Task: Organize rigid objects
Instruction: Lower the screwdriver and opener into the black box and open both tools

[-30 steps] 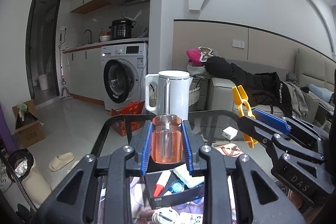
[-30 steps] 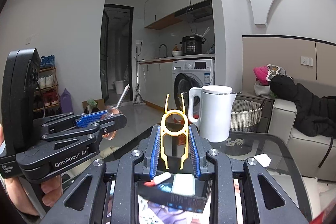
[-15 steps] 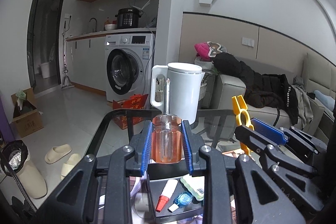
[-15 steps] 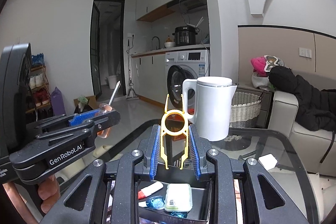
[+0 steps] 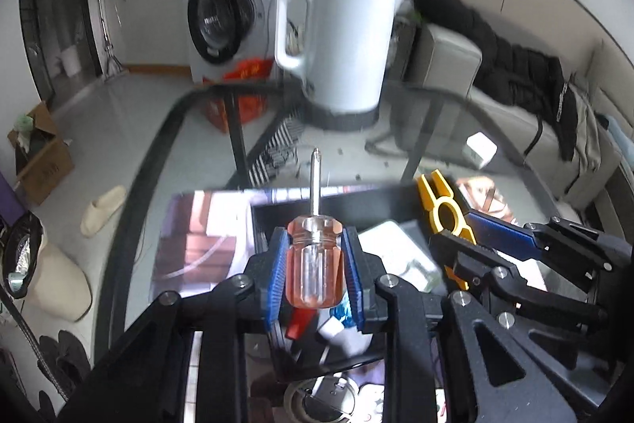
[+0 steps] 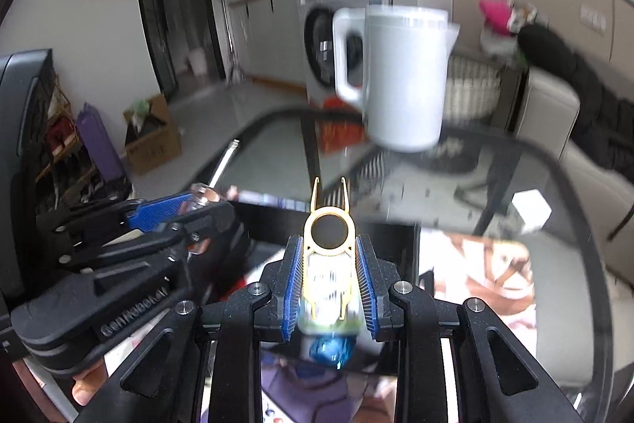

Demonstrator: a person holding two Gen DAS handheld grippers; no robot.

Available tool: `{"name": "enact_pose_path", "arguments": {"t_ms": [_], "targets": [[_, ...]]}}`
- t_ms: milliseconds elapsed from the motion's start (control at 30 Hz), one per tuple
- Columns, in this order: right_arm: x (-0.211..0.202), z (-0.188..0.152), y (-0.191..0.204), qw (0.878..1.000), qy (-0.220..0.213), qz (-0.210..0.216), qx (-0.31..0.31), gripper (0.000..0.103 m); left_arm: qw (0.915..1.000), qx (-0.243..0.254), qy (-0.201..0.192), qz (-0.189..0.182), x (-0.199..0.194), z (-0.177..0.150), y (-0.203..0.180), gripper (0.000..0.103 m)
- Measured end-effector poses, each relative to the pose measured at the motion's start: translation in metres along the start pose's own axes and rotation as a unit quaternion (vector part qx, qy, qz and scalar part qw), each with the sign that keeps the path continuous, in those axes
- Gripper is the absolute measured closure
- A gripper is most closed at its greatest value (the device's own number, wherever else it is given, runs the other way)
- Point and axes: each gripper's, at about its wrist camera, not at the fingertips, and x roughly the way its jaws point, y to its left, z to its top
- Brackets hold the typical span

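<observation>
Orange-handled screwdriver (image 5: 314, 271) fills left view; right shows yellow tool (image 6: 329, 256)

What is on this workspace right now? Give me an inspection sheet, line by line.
Surface: glass table with dark rim.
Job's things: screwdriver, yellow tool, black tray holding small items.
Clutter: white kettle, white adapter.
Grippers: left hand-held gripper shut on screwdriver; right hand-held gripper shut on yellow tool; both above the tray.
Cables: nothing seen clearly.
Surroundings: washing machine, sofa, cardboard box.
</observation>
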Motion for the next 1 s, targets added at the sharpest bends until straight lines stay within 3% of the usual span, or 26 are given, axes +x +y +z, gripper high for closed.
{"name": "enact_pose_path", "arguments": {"t_ms": [167, 367, 667, 833, 967, 1000], "targets": [[0.025, -0.015, -0.005, 0.997, 0.066, 0.026, 0.009, 0.077, 0.9992, 0.007, 0.039, 0.003, 0.017, -0.006, -0.005, 0.078], [0.042, -0.023, -0.014, 0.994, 0.095, 0.039, 0.026, 0.077, 0.9985, 0.009, 0.054, -0.002, 0.022, -0.007, -0.005, 0.077], [0.039, -0.025, -0.013, 0.994, 0.098, 0.042, 0.023, 0.076, 0.9987, 0.007, 0.049, -0.006, 0.018, -0.009, -0.001, 0.075], [0.030, -0.026, -0.012, 0.995, 0.088, 0.049, 0.024, 0.072, 0.9990, 0.015, 0.040, -0.014, 0.004, -0.011, 0.001, 0.059], [0.015, -0.029, -0.014, 0.996, 0.075, 0.055, 0.015, 0.069, 0.9987, 0.017, 0.035, -0.034, -0.015, -0.018, 0.004, 0.057], [0.009, -0.030, -0.013, 0.996, 0.070, 0.056, 0.012, 0.069, 0.9989, 0.019, 0.032, -0.028, -0.021, -0.021, 0.005, 0.053]]}}
